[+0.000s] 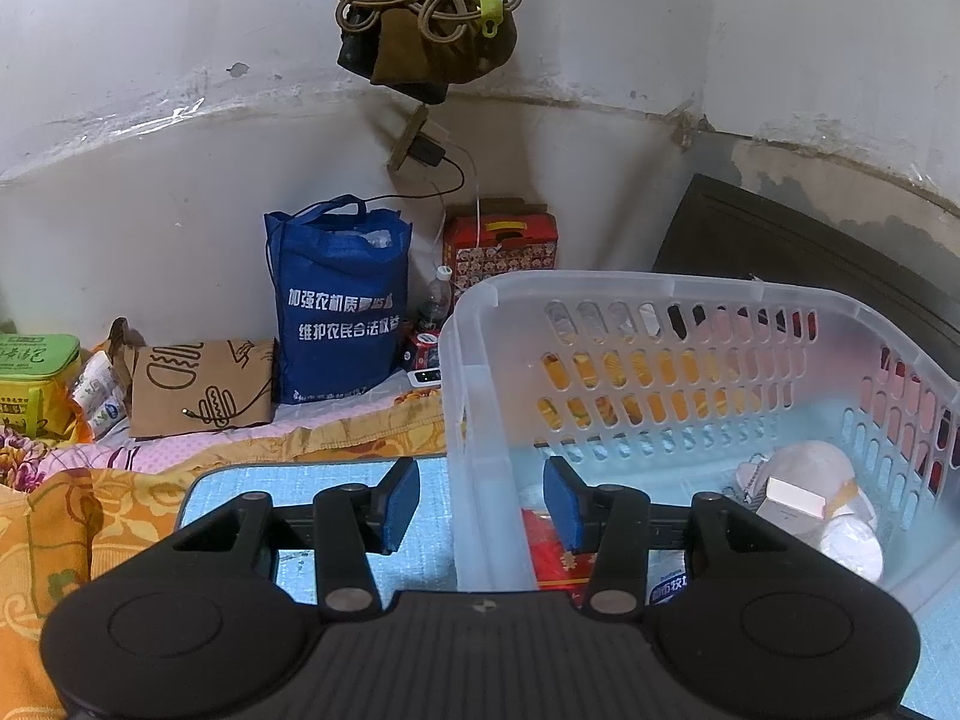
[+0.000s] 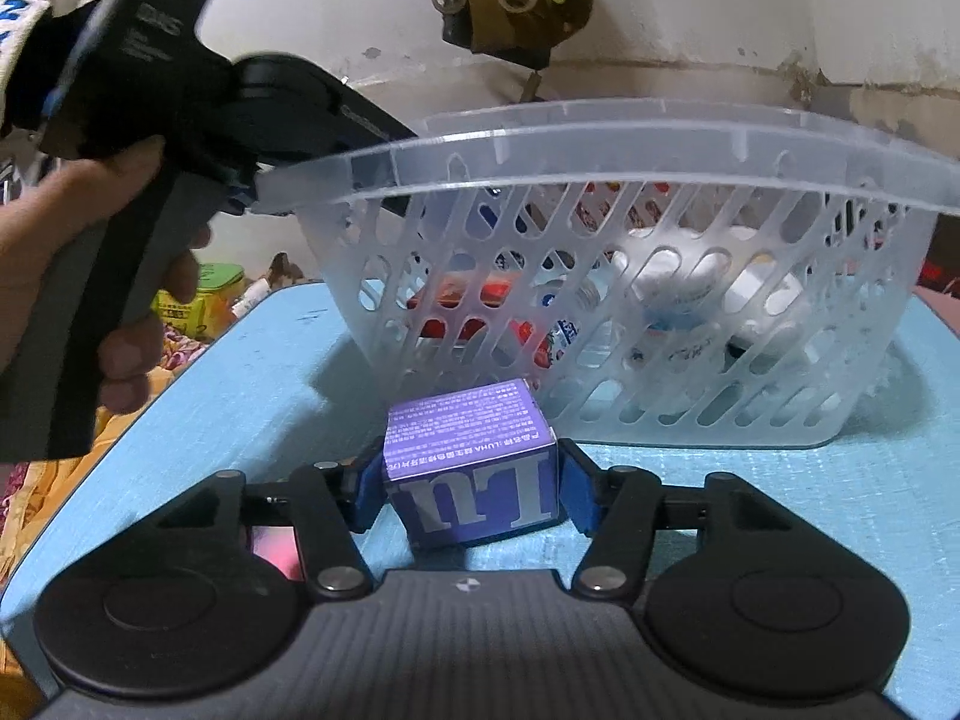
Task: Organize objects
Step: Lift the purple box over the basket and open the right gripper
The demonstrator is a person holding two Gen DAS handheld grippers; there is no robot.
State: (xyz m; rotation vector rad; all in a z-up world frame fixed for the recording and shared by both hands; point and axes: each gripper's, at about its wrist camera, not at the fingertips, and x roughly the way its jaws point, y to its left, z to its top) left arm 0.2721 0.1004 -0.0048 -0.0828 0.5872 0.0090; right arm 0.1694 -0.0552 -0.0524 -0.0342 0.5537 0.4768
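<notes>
A translucent plastic basket [image 1: 600, 285] stands on a light blue mat [image 1: 312, 480]. My left gripper [image 1: 480, 501] sits astride the basket's left wall, one blue pad outside and one inside, shut on it. The right wrist view shows the left gripper [image 2: 252, 198] at the rim's left end, with a hand [image 2: 72, 240] around its handle. Inside the basket lie a red packet [image 1: 552, 558], a white wrapped bundle [image 1: 822, 480] and a small silver box [image 1: 792, 495]. In front of the basket [image 2: 600, 138] a purple box [image 2: 468, 450] printed "Lu" rests on the mat [image 2: 780, 510]. My right gripper [image 2: 471, 492] is shut on its two sides.
Behind the mat, on a flowered bedspread, stand a blue tote bag [image 1: 339, 306], a brown paper bag [image 1: 201, 387], a green box [image 1: 36, 378], a red gift box [image 1: 501, 246] and a water bottle [image 1: 435, 300]. A dark board [image 1: 810, 252] leans at the right. Coiled rope [image 1: 420, 6] hangs on the wall.
</notes>
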